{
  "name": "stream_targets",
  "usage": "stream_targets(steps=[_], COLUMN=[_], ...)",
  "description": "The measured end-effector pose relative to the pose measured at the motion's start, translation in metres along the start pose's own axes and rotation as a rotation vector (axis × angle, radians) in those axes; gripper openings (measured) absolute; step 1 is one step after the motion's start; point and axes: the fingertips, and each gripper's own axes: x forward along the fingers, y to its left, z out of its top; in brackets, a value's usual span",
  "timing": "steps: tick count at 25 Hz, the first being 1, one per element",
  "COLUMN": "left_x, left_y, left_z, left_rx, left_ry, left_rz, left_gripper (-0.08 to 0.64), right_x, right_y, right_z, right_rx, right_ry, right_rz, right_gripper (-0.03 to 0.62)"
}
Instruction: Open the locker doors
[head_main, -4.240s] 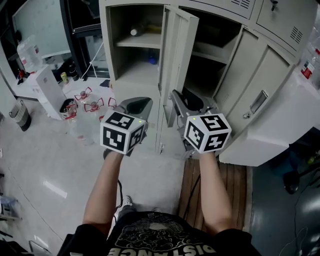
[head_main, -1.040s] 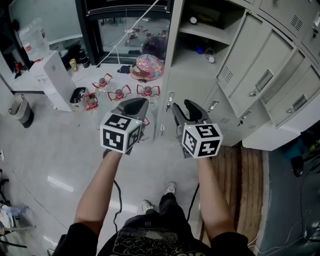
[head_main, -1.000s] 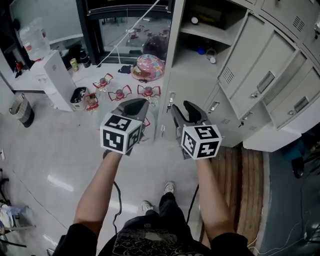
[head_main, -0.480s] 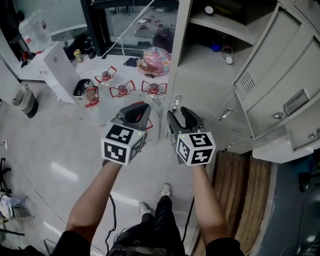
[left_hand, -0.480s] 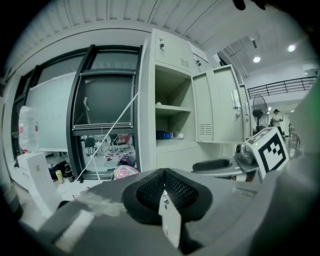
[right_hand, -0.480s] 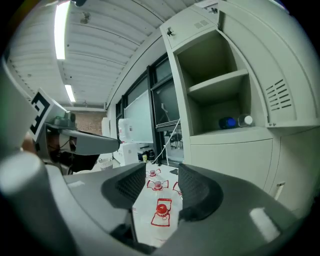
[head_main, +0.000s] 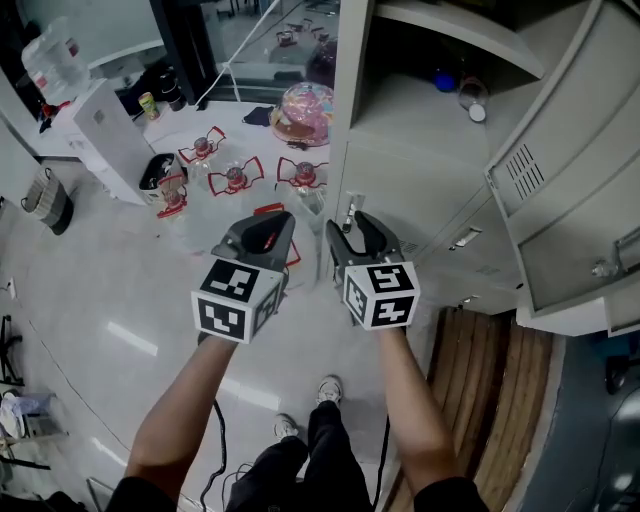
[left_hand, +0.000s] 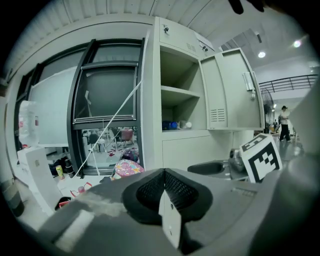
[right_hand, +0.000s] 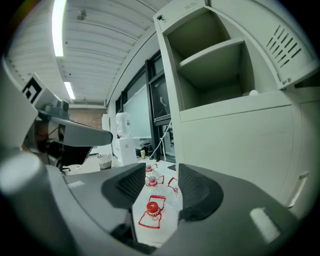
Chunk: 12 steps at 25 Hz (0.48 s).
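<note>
Upper locker door stands open; lower door is shut, just ahead of me. Left tongs closed, empty. Right tongs have just been opening, nothing between them. Risk: the jaws glance off the handle (small, edge-mounted).

Workplace locker area, industrial hall. Grey steel lockers. Left of lockers: glazed partition, water dispenser, jugs on polished floor. Above lockers: ribbed ceiling, strip light.
</note>
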Motion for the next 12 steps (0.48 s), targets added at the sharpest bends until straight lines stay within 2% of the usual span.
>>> stream_targets(steps=[12], left_x=[0.047], left_y=[0.002], left_z=[-0.072], left_rx=[-0.012], left_ry=[0.006], left_rz=[-0.002], left_gripper=[0.003], right_x=[0.051], right_y=[-0.032], right_z=[-0.058], right_rx=[-0.008], right_ry=[-0.009], right_rz=[0.002], right_gripper=[0.201])
